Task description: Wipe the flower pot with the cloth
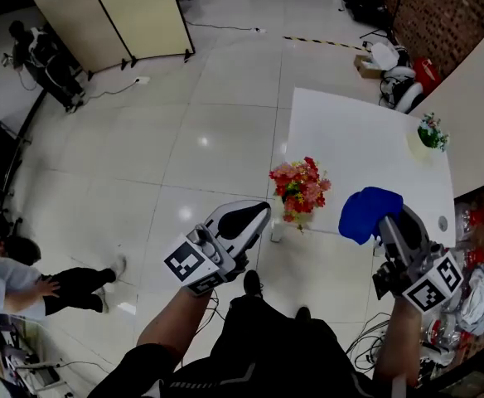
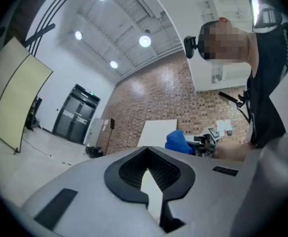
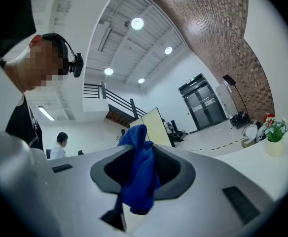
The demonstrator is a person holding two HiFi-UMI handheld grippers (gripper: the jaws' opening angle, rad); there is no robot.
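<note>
Glossy white floor tiles [image 1: 217, 139] fill the head view, with a white table [image 1: 350, 139] at right, a beige folding screen [image 1: 109, 11] at top left and a person [image 1: 10, 276] low at the left edge. On the table, close to its left edge, stands the flower pot [image 1: 298, 191], full of red and pink blooms. A small potted plant [image 1: 429, 135] sits well apart at the far right side. Just beside the flowers, the left gripper [image 1: 258, 214] is raised with its jaws together. The right gripper [image 1: 389, 222] is raised near the table's front edge, carrying the blue cloth [image 1: 369, 212].

From the left gripper view, the left gripper [image 2: 149, 177] has its jaws closed with nothing between them. Beyond lie the table [image 2: 156, 132], the cloth [image 2: 179, 142] and a brick wall [image 2: 154, 102].

From the right gripper view, the right gripper [image 3: 136, 177] is clamped on the cloth [image 3: 139, 172], which hangs bunched between the jaws. The small plant [image 3: 274, 137] stands on the table [image 3: 262, 167] at right, with double doors [image 3: 203, 102] behind.
</note>
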